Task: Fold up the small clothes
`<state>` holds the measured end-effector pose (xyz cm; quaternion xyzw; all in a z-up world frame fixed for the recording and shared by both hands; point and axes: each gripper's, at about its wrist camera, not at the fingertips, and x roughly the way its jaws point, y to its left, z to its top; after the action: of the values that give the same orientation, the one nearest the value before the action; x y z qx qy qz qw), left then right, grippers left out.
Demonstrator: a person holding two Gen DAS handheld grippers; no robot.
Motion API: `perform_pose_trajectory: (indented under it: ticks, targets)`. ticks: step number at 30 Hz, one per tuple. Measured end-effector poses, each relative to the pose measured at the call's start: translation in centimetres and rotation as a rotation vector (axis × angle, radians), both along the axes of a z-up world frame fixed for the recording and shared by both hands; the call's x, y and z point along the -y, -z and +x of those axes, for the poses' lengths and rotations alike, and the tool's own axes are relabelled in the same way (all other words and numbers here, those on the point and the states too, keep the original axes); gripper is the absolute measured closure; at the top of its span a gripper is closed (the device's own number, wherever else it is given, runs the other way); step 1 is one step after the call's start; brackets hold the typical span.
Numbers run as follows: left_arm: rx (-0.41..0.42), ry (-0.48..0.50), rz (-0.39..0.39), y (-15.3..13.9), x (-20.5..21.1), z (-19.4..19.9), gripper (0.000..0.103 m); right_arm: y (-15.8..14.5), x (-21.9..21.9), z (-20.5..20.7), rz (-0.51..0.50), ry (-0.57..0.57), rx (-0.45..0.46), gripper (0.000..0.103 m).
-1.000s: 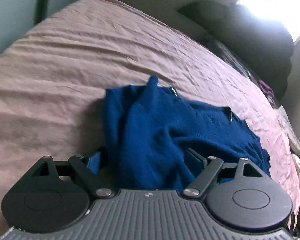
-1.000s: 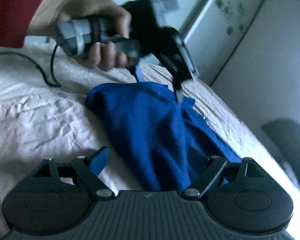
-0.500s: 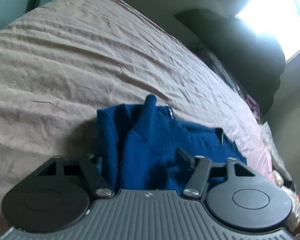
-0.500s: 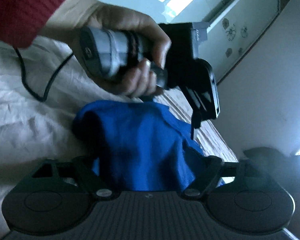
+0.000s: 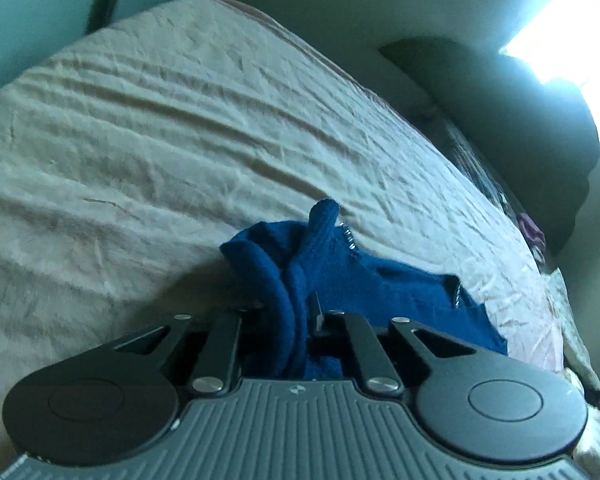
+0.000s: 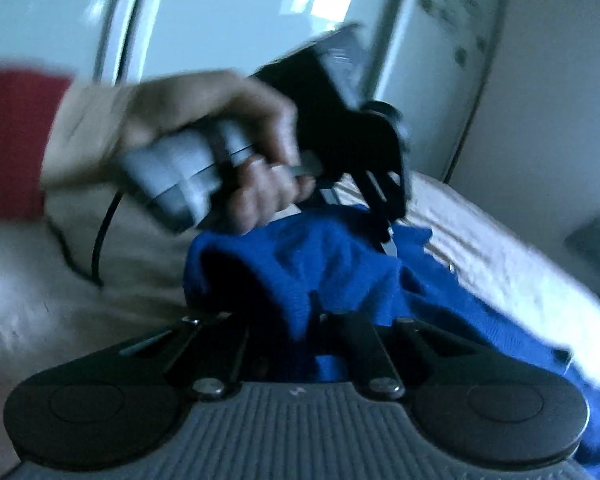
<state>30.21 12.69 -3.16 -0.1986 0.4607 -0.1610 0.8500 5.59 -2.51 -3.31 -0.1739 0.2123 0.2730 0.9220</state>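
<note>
My left tongs (image 5: 290, 328) are clamped on a bunched ridge of the blue knit garment (image 5: 380, 284), their jaws having just been closing with the thick rolled edge caught between them. I hold that edge because it seems to be one end of the fold line I need. The garment lies crumpled on the bed (image 5: 160, 128), well short of the far end, with one pointed bit standing up beyond my tongs and the rest spreading flat to the right of them.

To the right of that, my right tongs (image 6: 312, 320) have also just been closing and now pinch another fold of the same garment, the cloth humped up dark between the jaws. From here I see my left hand (image 6: 220, 140), red sleeve (image 6: 16, 140) at the wrist, gripping its handle just above the far side of the garment, a black cable (image 6: 100, 240) trailing onto the bed left of the cloth. The view is blurred.

With both edges gripped, I judge the next move is to lift and carry them across together, keeping the cloth taut so it lands even.
</note>
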Motion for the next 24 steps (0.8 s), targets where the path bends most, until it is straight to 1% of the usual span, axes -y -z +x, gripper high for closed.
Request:
perform_pose_trajectory:
  ticks: [3, 5, 8, 11, 15, 16, 21, 24]
  targets:
    - [0.016, -0.039, 0.007, -1.7, 1.0, -0.7, 0.093, -1.0, 3.4, 0.4, 0.156, 0.027, -0.071, 0.094]
    - [0.026, -0.052, 0.006, -2.8, 1.9, -1.2, 0.093, -1.4, 5.5, 0.1, 0.240, 0.042, -0.115, 0.094]
    - [0.054, -0.052, 0.007, -4.4, 3.7, -1.8, 0.093, -1.9, 8.2, 0.5, 0.357, 0.065, -0.164, 0.094]
    - [0.076, -0.050, 0.011, -5.5, 5.6, -2.2, 0.093, -2.3, 10.7, 0.4, 0.451, 0.087, -0.192, 0.095]
    - [0.115, -0.040, 0.030, -6.5, 8.6, -2.8, 0.093, -3.0, 13.4, -0.7, 0.505, 0.128, -0.181, 0.095]
    - [0.122, -0.035, 0.033, -6.7, 9.3, -2.9, 0.093, -3.4, 14.1, -0.5, 0.510, 0.139, -0.175, 0.095]
    - [0.150, -0.003, 0.046, -7.3, 12.9, -3.2, 0.093, -3.5, 17.3, -1.1, 0.527, 0.195, -0.160, 0.095]
    - [0.167, 0.028, 0.070, -7.4, 15.5, -3.5, 0.093, -3.4, 19.4, -1.3, 0.543, 0.229, -0.157, 0.095]
